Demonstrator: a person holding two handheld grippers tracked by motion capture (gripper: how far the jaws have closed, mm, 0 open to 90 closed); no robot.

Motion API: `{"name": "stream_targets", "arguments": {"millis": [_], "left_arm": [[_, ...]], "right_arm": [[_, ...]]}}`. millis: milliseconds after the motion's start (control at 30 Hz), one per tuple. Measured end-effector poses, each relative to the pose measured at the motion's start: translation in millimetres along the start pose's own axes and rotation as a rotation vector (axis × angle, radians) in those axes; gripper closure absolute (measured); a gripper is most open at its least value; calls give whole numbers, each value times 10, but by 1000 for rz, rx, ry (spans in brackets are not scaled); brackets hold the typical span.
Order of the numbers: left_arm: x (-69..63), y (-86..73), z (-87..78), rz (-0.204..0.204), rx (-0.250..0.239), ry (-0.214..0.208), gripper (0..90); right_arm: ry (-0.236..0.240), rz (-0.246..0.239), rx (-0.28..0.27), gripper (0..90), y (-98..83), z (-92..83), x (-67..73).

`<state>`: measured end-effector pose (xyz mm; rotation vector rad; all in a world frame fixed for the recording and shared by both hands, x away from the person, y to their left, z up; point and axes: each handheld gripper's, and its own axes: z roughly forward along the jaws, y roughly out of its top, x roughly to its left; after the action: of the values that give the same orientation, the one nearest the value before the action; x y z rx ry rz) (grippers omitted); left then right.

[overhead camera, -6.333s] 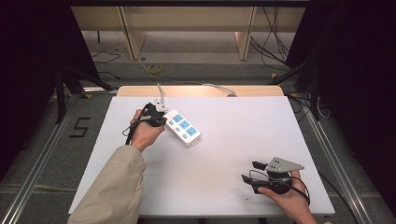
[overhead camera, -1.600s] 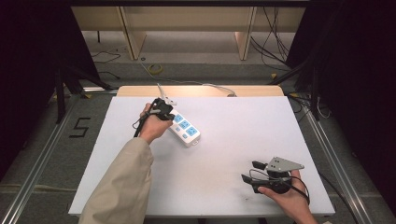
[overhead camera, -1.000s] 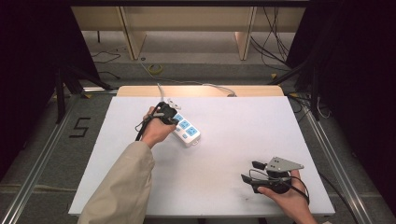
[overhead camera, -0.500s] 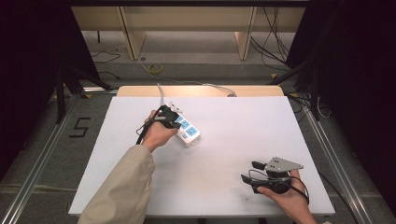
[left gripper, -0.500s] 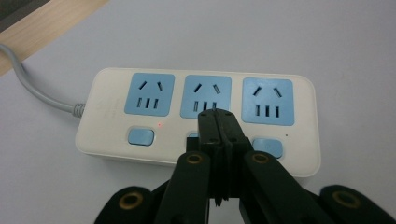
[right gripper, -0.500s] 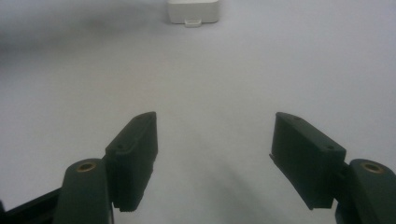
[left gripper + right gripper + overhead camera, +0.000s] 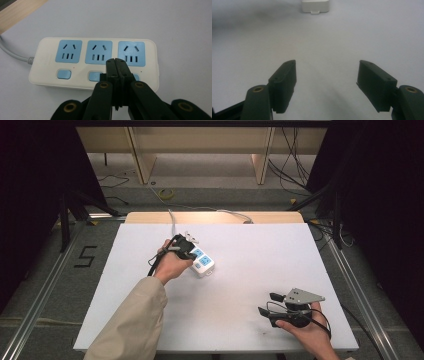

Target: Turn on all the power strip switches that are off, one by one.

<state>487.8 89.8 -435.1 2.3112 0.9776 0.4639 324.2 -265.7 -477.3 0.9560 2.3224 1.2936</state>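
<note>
One white plastic power strip with rounded corners lay on the white tabletop, toward its far left part, and served as the fixed mark for everything else. Its top carried three blue socket panels in a row, and below them three small blue rocker switches, one per socket. A single grey cable left the strip's end and ran off toward the far wooden edge of the table.

The left gripper hovered right over the strip, its two black jaws pressed flat together with nothing between them. Their joined tip sat over the gap between the middle and the end socket, just above the switch row; whether it actually touched the plastic could not be told from that angle. In the high view the left gripper covered the strip's far end.

The right gripper rested well away from the strip, near the table's front right corner, held in the person's hand. Its two jaws stood wide apart and empty, pointing back toward the strip's near end, which showed small and distant.
</note>
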Motion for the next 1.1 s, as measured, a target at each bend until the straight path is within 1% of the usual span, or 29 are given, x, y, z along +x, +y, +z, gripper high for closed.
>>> {"name": "stream_targets", "arguments": {"millis": [367,467,633,1100], "left_arm": [[-80,11,37,23,17,-18,900],[-99,9,48,18,16,-21,900],[-113,13,52,26,25,-23,900],[-163,25,94,30,36,-33,900]], "right_arm": [[-1,-1,0,323,0,-1,0],[0,-1,1,324,0,0,1],[0,0,0,324,1,0,2],[0,-2,-1,323,1,2,2]]}}
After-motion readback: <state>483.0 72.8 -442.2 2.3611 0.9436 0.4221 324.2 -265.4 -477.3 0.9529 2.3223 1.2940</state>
